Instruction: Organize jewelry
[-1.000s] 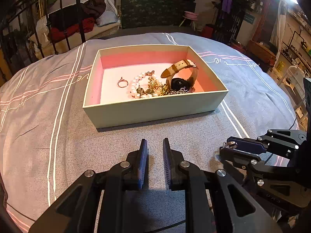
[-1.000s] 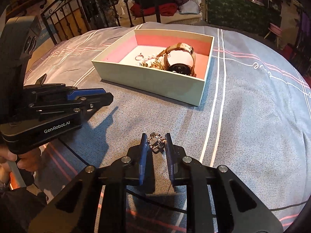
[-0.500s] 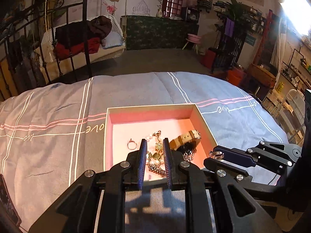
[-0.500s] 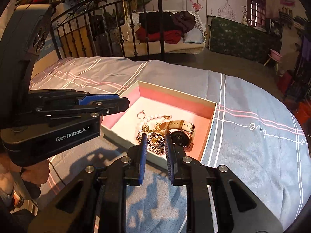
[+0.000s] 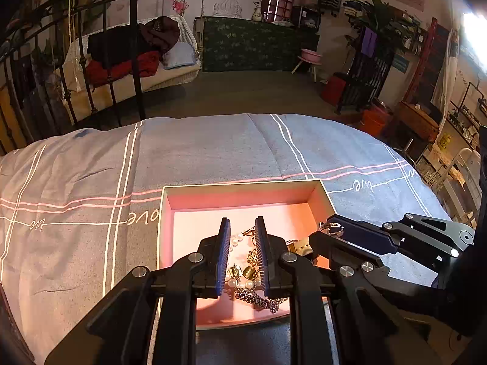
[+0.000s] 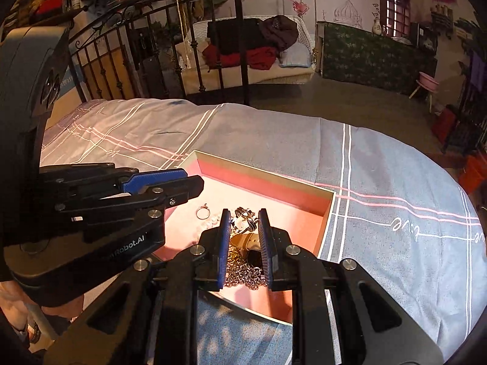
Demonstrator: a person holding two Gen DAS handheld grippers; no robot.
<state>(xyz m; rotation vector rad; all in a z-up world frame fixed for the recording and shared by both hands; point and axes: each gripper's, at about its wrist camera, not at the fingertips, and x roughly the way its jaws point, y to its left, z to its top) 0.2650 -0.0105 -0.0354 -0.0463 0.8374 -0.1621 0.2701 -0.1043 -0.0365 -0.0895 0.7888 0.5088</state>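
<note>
A pale box with a pink inside lies on the bed, seen also in the right wrist view. In it are a thin ring, a pearl bracelet, a silver chain and a tan-strapped watch. My left gripper hovers over the box's near half, jaws a narrow gap apart with nothing between them. My right gripper hangs over the jewelry pile, shut on a small silver trinket. From the left wrist view, the right gripper sits beside the left one, over the box's right side.
The box rests on a grey bedspread with white and pink stripes. A black iron bed frame stands behind the bed on the left. Part of a hand shows under the left gripper's body. Bare floor lies beyond the bed.
Both grippers have risen and moved forward, from the bedspread in front of the box to above its inside. The trinket has stayed between the right jaws.
</note>
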